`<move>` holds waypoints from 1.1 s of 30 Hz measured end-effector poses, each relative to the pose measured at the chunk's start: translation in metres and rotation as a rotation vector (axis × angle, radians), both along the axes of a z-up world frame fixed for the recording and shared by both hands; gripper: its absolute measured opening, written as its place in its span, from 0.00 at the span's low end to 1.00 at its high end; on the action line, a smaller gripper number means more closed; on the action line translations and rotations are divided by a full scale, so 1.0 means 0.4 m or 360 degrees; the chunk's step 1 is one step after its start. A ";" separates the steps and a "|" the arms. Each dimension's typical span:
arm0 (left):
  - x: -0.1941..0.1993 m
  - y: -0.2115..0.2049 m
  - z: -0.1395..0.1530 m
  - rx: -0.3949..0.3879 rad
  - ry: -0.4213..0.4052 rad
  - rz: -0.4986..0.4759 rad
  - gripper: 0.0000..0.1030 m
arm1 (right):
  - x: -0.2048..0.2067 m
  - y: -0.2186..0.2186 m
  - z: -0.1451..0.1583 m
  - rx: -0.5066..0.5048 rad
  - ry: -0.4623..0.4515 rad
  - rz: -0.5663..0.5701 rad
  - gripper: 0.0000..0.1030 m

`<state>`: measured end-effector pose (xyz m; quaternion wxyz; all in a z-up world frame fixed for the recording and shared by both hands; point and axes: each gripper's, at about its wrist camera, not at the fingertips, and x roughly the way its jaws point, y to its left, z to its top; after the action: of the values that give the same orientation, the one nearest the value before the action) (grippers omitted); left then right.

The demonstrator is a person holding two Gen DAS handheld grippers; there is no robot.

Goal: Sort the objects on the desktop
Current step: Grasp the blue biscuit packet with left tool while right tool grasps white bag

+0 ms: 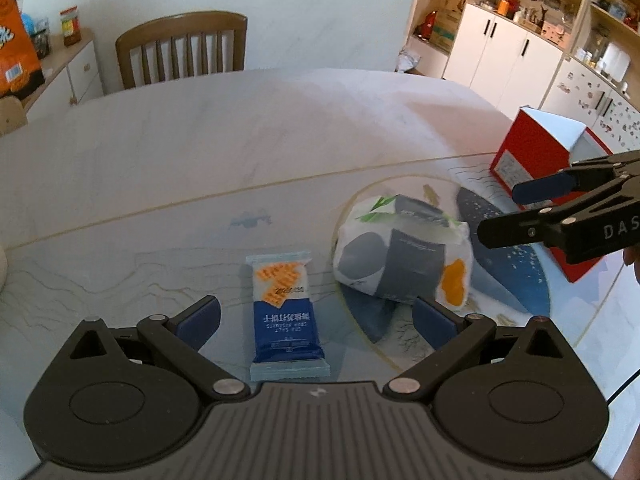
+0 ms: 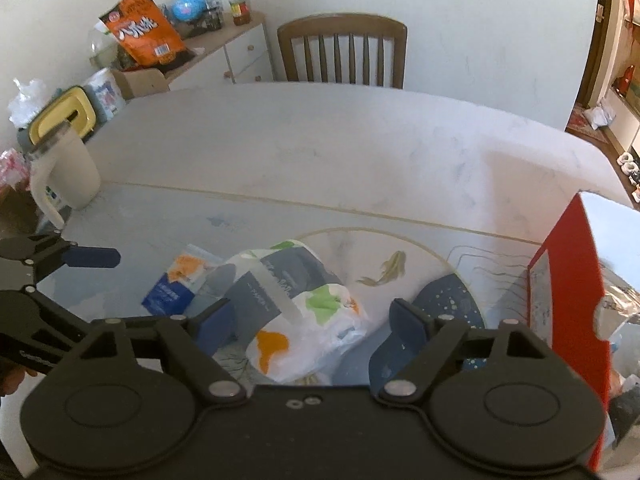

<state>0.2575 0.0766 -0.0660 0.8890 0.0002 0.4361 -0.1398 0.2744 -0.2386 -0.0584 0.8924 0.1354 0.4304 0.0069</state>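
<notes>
**Colleague:** What do your two claws look like?

**Me:** My left gripper is spread wide and holds nothing. The blue biscuit packet lies flat on the table between its fingers, low in the middle of the left wrist view, and neither pad touches it. My right gripper is wide too and grips nothing. The soft tissue pack sits between its fingers, lower centre of the right wrist view, with the left pad right against its side.

**Colleague:** How do those two lie to each other?

**Me:** Side by side. In the left wrist view the tissue pack is just right of the packet; I cannot tell whether they touch.

**Colleague:** Anything else near?

**Me:** A red box stands upright at the right edge, with a pale mug at centre left in the right wrist view.
</notes>
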 end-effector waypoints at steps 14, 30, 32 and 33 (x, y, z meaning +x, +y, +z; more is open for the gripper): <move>0.035 -0.003 -0.066 0.0033 0.0025 0.0005 1.00 | 0.066 -0.014 -0.067 0.0006 0.0116 0.0001 0.74; 0.051 -0.009 -0.095 0.0049 0.0018 0.0013 0.96 | 0.099 -0.012 -0.100 0.0010 0.0176 0.0028 0.55; 0.053 -0.008 -0.098 0.0038 0.0036 0.0015 0.92 | 0.100 -0.012 -0.103 0.0010 0.0180 0.0032 0.51; 0.054 -0.008 -0.100 0.0034 0.0044 0.0017 0.90 | 0.101 -0.011 -0.104 0.0010 0.0185 0.0034 0.50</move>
<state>0.2791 0.0732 -0.1060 0.8836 0.0054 0.4496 -0.1303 0.3146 -0.2430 -0.0999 0.8654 0.1338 0.4828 0.0100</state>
